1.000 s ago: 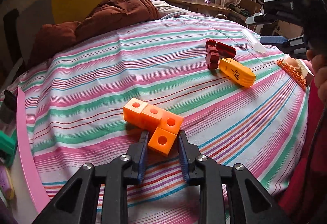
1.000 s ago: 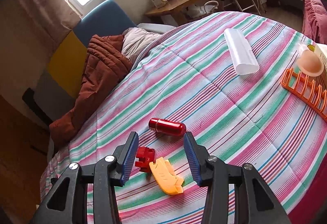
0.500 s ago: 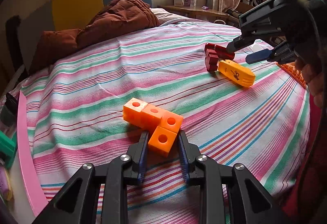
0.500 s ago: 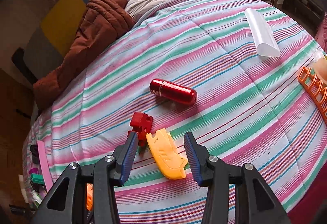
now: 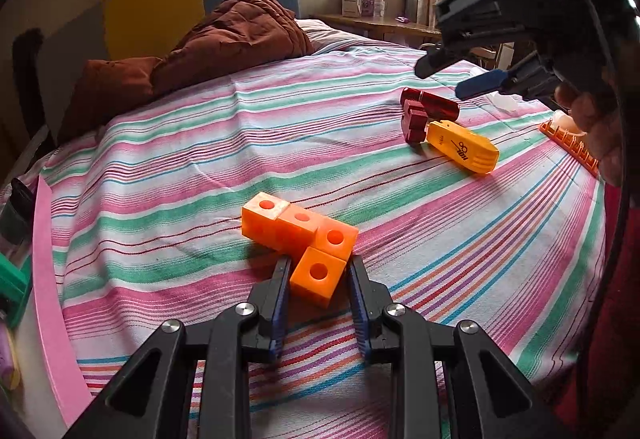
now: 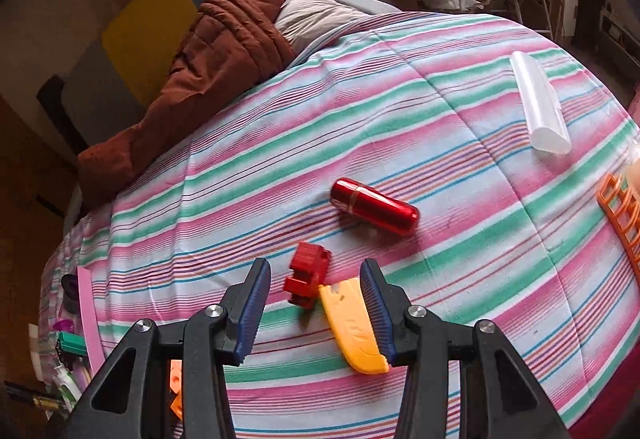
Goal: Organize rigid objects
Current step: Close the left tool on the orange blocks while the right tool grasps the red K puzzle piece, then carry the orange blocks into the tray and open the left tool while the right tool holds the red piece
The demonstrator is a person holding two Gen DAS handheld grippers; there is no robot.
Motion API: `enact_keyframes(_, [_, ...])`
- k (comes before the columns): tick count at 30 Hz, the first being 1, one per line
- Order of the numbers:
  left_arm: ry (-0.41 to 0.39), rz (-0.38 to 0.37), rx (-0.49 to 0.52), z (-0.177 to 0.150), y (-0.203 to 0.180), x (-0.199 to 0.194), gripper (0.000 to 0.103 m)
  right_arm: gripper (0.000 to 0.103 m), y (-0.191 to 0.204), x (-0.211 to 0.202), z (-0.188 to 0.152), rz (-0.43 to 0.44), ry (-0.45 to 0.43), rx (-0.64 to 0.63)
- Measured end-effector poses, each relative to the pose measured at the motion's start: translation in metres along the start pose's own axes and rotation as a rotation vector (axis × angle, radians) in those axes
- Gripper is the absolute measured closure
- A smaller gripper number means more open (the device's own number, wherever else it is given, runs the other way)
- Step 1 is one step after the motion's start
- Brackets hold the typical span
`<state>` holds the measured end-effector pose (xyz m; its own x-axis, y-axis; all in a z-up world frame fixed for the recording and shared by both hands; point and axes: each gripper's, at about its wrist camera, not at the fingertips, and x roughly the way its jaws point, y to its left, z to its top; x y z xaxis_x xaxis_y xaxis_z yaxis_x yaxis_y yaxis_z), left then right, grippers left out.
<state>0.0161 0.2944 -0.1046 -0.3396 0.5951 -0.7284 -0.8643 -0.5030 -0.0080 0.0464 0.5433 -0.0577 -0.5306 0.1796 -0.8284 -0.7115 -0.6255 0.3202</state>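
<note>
i judge the sorting barely begun: everything i can see lies loose on the striped bedspread (image 5: 224, 143), nothing gathered into one place yet.

my left tool (image 5: 318, 275) has its jaws pinched on the nearest cube of the orange block piece (image 5: 300, 229), which sits on the bed at six o'clock in that view, low and central. whether it is lifted or resting on the cloth i cannot tell.

my right tool (image 6: 316, 303) stands partly open and holds nothing. it hangs above the red brick (image 6: 307, 273) and the yellow cutter (image 6: 354, 327), the cutter just beside its right pad. the red capsule (image 6: 374, 205) lies near them toward one o'clock, and the white tube (image 6: 538, 103) lies well apart at two o'clock. an orange rack (image 6: 620, 207) shows at the three o'clock edge.

left to do, by my reckoning: place the block piece, then pick up the brick, cutter, capsule and tube.
</note>
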Motion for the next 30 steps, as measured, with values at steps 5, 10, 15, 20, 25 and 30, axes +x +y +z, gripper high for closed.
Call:
enact_keyframes(5, [0.0, -0.005, -0.007, 0.0, 0.001, -0.001, 0.075, 0.057, 0.028, 0.04, 0.005, 0.007, 0.109, -0.072])
enact_keyframes(10, [-0.001, -0.008, -0.013, 0.0, 0.001, -0.001, 0.075, 0.06, 0.042, 0.044, 0.002, 0.238, 0.136, -0.074])
enact_keyframes(15, [-0.004, -0.006, -0.014, 0.0, 0.001, -0.001, 0.075, 0.059, 0.032, 0.046, 0.004, 0.128, 0.111, -0.045])
enact_keyframes(20, [-0.005, -0.009, -0.018, 0.0, 0.002, -0.001, 0.075, 0.056, 0.038, 0.057, 0.005, 0.018, 0.101, -0.091])
enact_keyframes(25, [-0.007, -0.006, -0.016, 0.0, 0.003, -0.001, 0.075, 0.056, 0.046, 0.073, 0.001, -0.045, 0.146, -0.157])
enact_keyframes(30, [-0.006, -0.006, -0.015, 0.0, 0.003, -0.002, 0.075, 0.071, 0.074, 0.081, -0.013, -0.156, 0.112, -0.358])
